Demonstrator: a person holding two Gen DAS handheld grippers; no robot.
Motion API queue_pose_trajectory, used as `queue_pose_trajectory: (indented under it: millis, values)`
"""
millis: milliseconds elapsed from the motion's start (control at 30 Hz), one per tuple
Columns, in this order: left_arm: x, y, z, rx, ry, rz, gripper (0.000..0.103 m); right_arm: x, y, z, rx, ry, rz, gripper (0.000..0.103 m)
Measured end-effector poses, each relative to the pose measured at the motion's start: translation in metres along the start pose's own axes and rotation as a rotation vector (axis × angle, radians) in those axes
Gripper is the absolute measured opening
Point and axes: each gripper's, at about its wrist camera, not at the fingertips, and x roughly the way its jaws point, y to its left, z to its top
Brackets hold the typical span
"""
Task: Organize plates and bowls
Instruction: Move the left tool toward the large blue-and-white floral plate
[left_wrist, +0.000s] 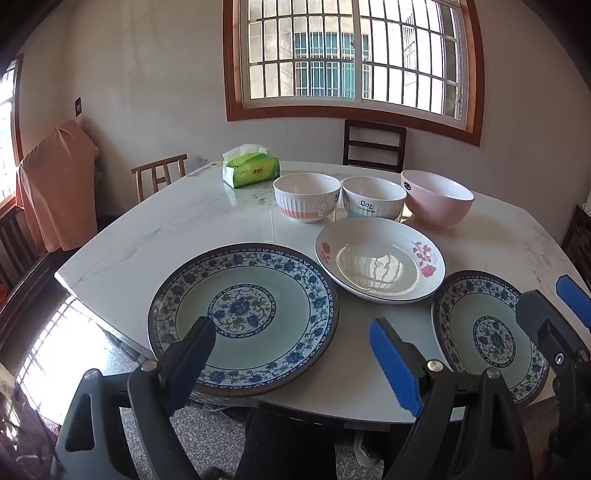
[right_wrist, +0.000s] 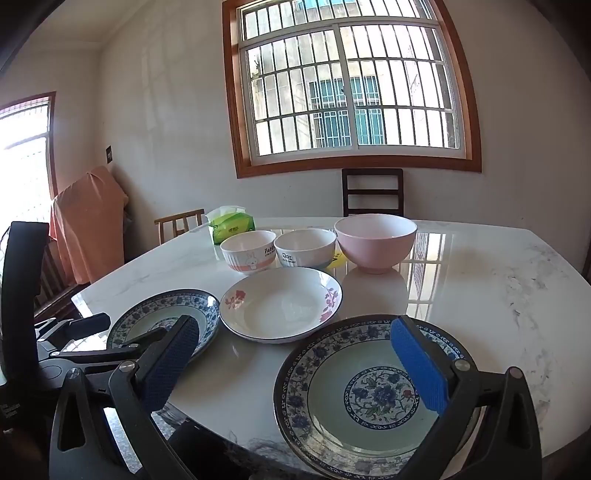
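Observation:
On the white marble table (left_wrist: 177, 229), a large blue-patterned plate (left_wrist: 243, 317) lies at the near left edge and a second one (left_wrist: 487, 332) at the near right. Between and behind them lies a white plate with pink flowers (left_wrist: 380, 258). Further back stand a rabbit bowl (left_wrist: 306, 197), a "Dog" bowl (left_wrist: 373, 199) and a pink bowl (left_wrist: 437, 203) in a row. My left gripper (left_wrist: 293, 328) hovers open over the left blue plate, holding nothing. My right gripper (right_wrist: 295, 325) hovers open at the right blue plate (right_wrist: 373, 395), also holding nothing.
A green tissue pack (left_wrist: 251, 170) sits at the table's far left. A dark chair (left_wrist: 373, 144) stands behind the table under the window and a light wooden chair (left_wrist: 159, 173) at the left. An orange-covered object (left_wrist: 55, 184) leans in the left corner.

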Motion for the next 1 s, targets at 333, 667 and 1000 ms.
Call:
queue_pose_trajectory:
  millis: [333, 667, 1000]
  values:
    - [0.002, 0.006, -0.005, -0.013, 0.023, 0.008, 0.088, -0.005, 0.001, 0.001, -0.001, 0.014, 0.014, 0.103]
    - [0.005, 0.014, -0.008, -0.031, 0.044, 0.012, 0.088, -0.003, 0.002, 0.001, 0.009, 0.053, 0.066, 0.103]
    - [0.005, 0.029, -0.013, -0.074, 0.072, 0.014, 0.088, -0.003, 0.010, -0.002, 0.012, 0.062, 0.143, 0.103]
